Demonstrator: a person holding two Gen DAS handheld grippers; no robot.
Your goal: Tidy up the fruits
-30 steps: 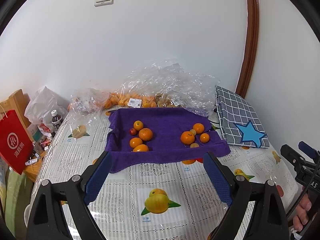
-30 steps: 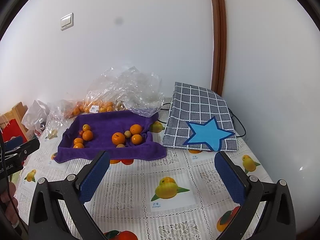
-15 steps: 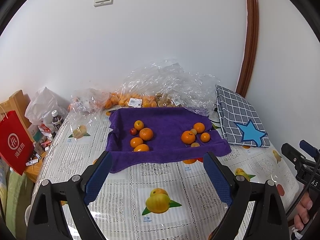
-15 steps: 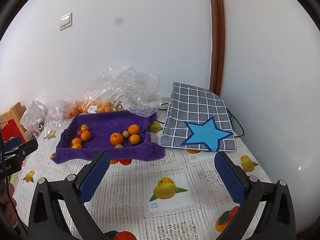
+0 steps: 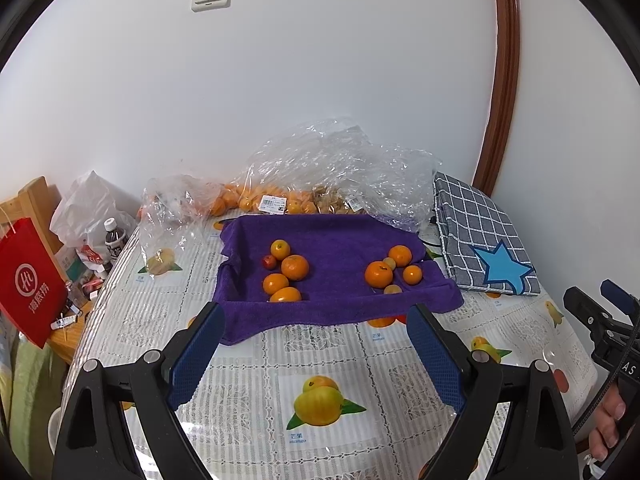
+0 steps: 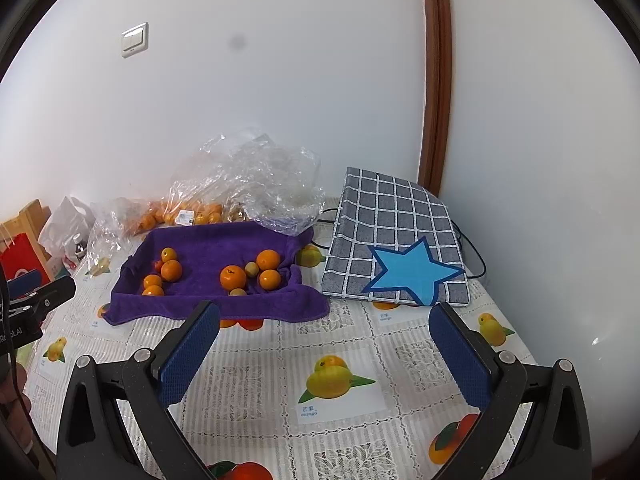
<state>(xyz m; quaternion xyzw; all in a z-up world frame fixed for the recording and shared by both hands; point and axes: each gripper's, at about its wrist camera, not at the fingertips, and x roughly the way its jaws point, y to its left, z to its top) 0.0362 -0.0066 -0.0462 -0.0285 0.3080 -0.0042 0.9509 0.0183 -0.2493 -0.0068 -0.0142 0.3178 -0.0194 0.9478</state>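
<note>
Left gripper (image 5: 316, 352) spread wide over the fruit-print tablecloth (image 5: 256, 376), nothing between the pads. Purple towel (image 5: 332, 240) at twelve o'clock, oranges (image 5: 295, 267) in two clusters with a small red fruit (image 5: 269, 262) and pale ones too small to identify. Clear bags (image 5: 340, 168) behind, contents blurred by crinkled film. Right edge crops a hand (image 5: 606, 424).

Right gripper (image 6: 324, 344) equally wide, empty. Towel at eleven o'clock; checked star cushion (image 6: 396, 240) at one o'clock, hiding most of a black cable (image 6: 476, 256).
</note>
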